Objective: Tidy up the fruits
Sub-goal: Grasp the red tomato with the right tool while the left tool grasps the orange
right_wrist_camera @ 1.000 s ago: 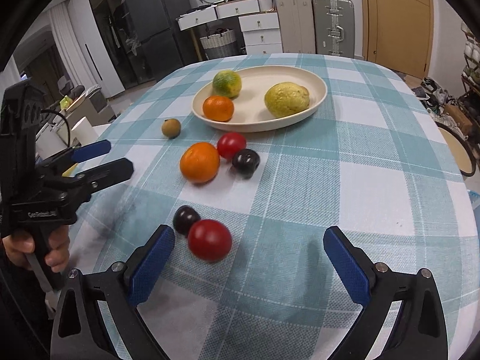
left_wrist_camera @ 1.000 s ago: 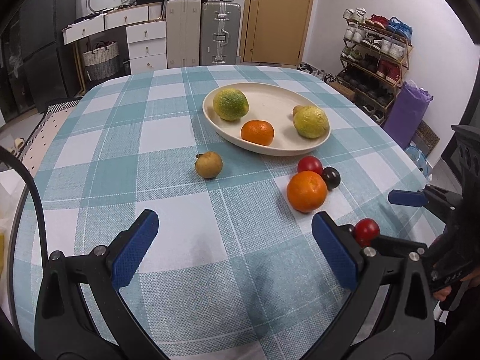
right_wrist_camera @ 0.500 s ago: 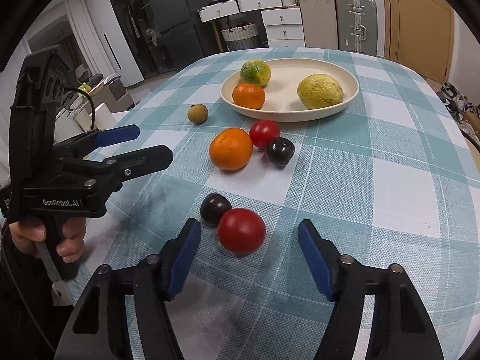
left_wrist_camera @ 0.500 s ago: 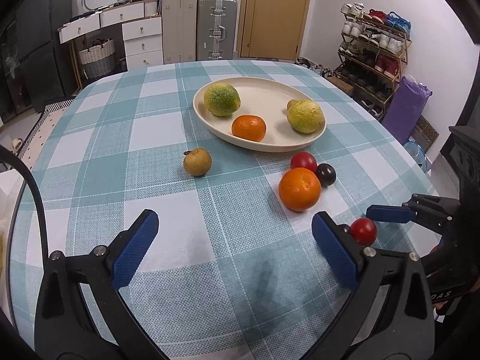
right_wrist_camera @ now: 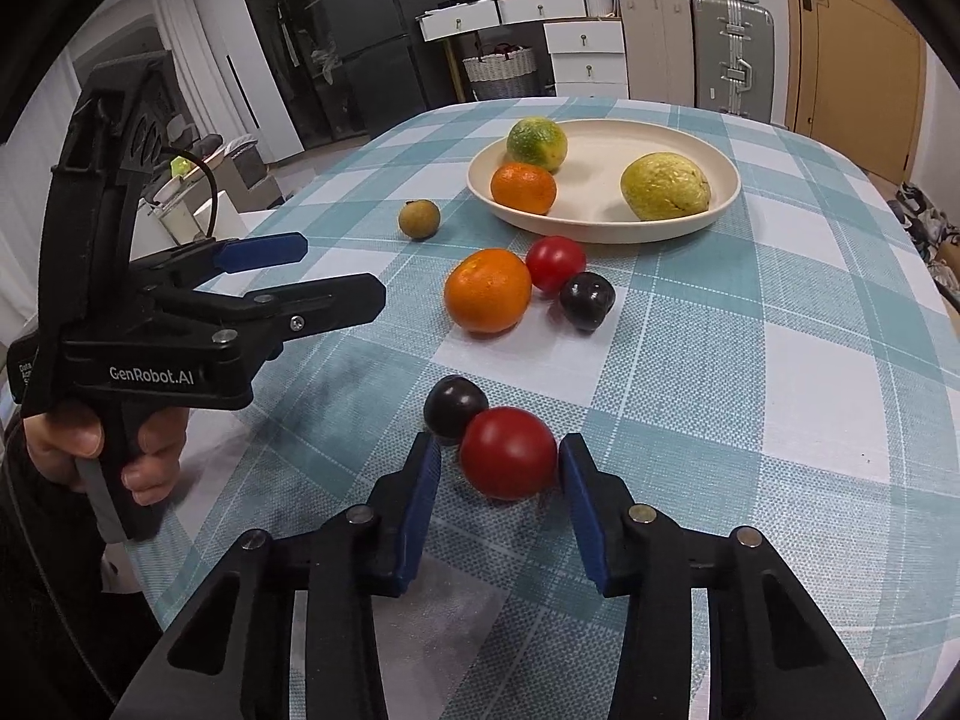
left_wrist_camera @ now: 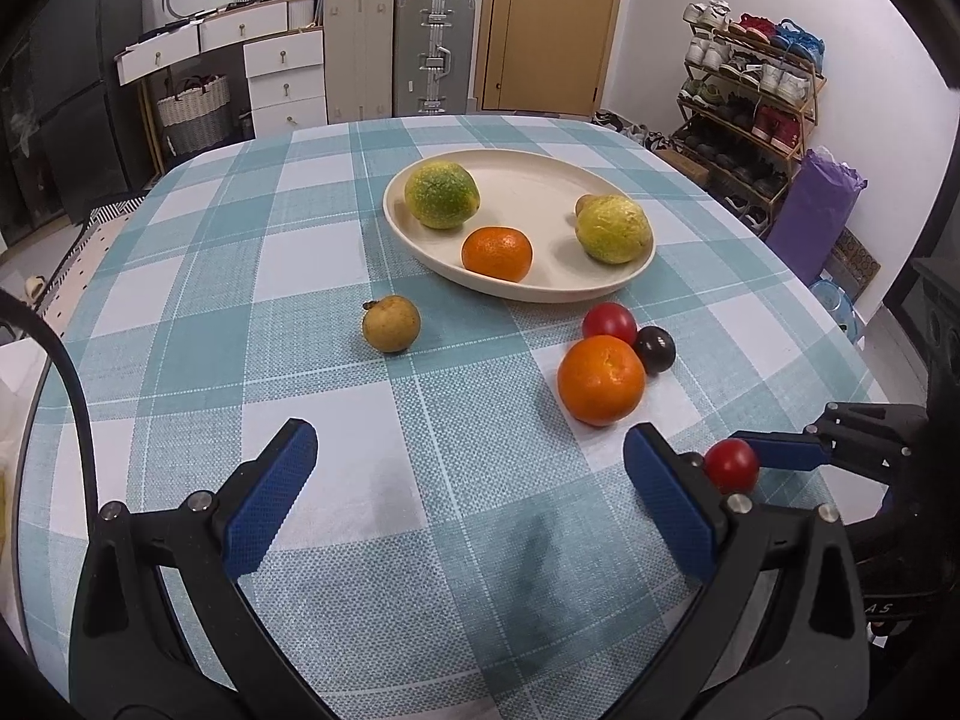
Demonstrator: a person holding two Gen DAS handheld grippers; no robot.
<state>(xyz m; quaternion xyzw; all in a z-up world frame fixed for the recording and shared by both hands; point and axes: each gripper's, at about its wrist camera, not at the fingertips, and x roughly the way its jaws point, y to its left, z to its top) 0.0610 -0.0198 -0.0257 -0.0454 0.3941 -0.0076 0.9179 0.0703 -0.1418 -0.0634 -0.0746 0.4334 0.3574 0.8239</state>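
Note:
My right gripper (right_wrist_camera: 499, 453) points down at a red tomato (right_wrist_camera: 509, 459) on the checked cloth, its jaws closing around it. The right pad touches the tomato; a narrow gap shows at the left pad. A dark plum (right_wrist_camera: 453, 405) lies against the tomato's far left side. Further on lie an orange (right_wrist_camera: 487, 290), a second tomato (right_wrist_camera: 555, 263) and another plum (right_wrist_camera: 587, 300). The cream plate (right_wrist_camera: 714, 213) holds a green citrus (right_wrist_camera: 536, 143), a small orange (right_wrist_camera: 523, 188) and a yellow fruit (right_wrist_camera: 665, 186). My left gripper (left_wrist_camera: 468, 441) hangs open over bare cloth.
A small brown fruit (left_wrist_camera: 391, 323) sits alone left of the plate. The table's front edge is close under both grippers. A hand (right_wrist_camera: 108, 444) holds the left gripper at the table's left side. Suitcases, drawers and a shoe rack (left_wrist_camera: 750, 96) stand beyond the table.
The right jaws have narrowed from wide apart to close around the red tomato, and the gripper has edged in on it. The left gripper has hardly moved.

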